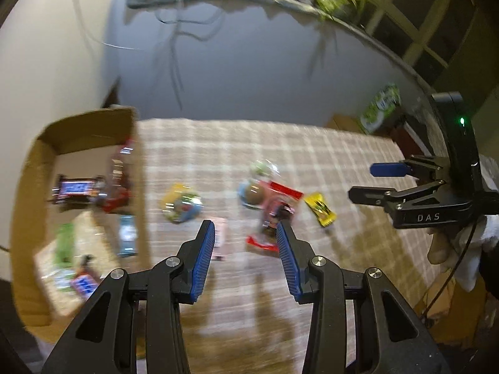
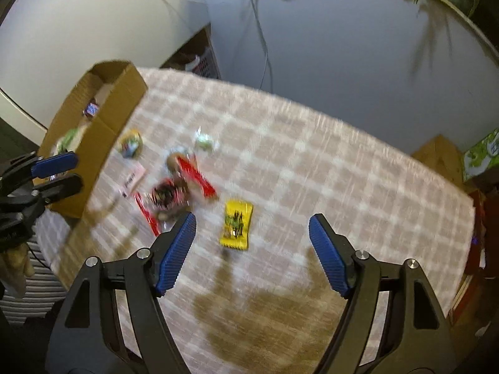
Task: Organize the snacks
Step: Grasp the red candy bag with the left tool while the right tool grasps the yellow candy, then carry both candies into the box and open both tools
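Both the left claw (image 1: pixel 245 230) and right claw (image 2: pixel 252 222) hang spread and empty over the checked worktop (image 2: pixel 312 162), where a yellow packet (image 2: pixel 235 224) and red wrappers (image 2: pixel 193 174) lie loose beside the part-filled cardboard box (image 1: pixel 137 143).

The left gripper (image 1: pixel 245 233) hangs above the worktop's near edge, its blue-padded fingers (image 1: pixel 204 257) spread apart with nothing between them. The right gripper (image 2: pixel 252 227) is held over the near right part of the worktop, fingers (image 2: pixel 327 255) parted wider and also bare. A pale gloved hand (image 1: pixel 449 243) grips the right gripper's handle.
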Demonstrator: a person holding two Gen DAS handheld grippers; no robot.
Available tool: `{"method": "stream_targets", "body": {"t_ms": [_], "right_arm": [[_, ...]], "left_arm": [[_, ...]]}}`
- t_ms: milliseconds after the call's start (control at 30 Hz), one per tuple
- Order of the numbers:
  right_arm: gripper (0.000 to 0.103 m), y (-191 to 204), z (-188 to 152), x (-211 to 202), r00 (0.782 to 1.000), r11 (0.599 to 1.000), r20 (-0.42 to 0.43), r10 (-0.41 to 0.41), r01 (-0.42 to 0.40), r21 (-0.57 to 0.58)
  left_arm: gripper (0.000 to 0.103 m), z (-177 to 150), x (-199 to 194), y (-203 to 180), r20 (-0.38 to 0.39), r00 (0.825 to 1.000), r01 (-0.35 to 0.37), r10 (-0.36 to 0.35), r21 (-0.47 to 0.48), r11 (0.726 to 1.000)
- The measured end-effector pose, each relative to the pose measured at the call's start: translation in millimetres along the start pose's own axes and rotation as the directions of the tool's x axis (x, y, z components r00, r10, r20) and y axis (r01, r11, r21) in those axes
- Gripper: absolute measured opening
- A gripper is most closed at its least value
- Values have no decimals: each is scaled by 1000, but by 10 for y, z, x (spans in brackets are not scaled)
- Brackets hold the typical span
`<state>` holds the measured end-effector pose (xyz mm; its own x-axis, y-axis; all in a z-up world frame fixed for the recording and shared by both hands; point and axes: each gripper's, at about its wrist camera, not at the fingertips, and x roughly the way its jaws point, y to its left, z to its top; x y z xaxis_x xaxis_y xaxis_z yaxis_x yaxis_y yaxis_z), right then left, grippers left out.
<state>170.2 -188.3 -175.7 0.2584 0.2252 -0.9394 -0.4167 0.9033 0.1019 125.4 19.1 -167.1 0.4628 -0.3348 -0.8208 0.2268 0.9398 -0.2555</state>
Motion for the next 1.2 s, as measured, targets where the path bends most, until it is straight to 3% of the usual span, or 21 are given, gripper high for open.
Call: {"method": "stream_targets", "body": {"t_ms": [233,367,600,733,833,1033,1200], "right_arm": [[78,71,-80,293,999,1000,-48,3,-4,-27],[68,66,-74,461,997,1000,-79,-3,1,-19],[64,90,-23,608,995,1000,-96,-14,12,-25],[53,154,11,723,993,998,-112,-37,32,-46],[52,187,23,745,993,997,-108,-52,45,-61],[27,235,16,731,991,994,-105,-85,77,-74],[26,173,10,711,993,997,-100,-63,58,-51]], "left_arm": [[40,-4,430,-267,-85,996,17,-10,75,997],[40,15,582,-322,-113,994,15,-3,106,994],[40,47,770,-412,-139,990,0,26,185,983],[40,70,904,-421,-157,987,-15,45,185,983],[40,45,1017,-411,-173,983,-22,56,192,981],[31,38,1024,-420,-141,988,-33,60,187,982],[31,31,969,-393,-133,990,-27,51,176,984]]}}
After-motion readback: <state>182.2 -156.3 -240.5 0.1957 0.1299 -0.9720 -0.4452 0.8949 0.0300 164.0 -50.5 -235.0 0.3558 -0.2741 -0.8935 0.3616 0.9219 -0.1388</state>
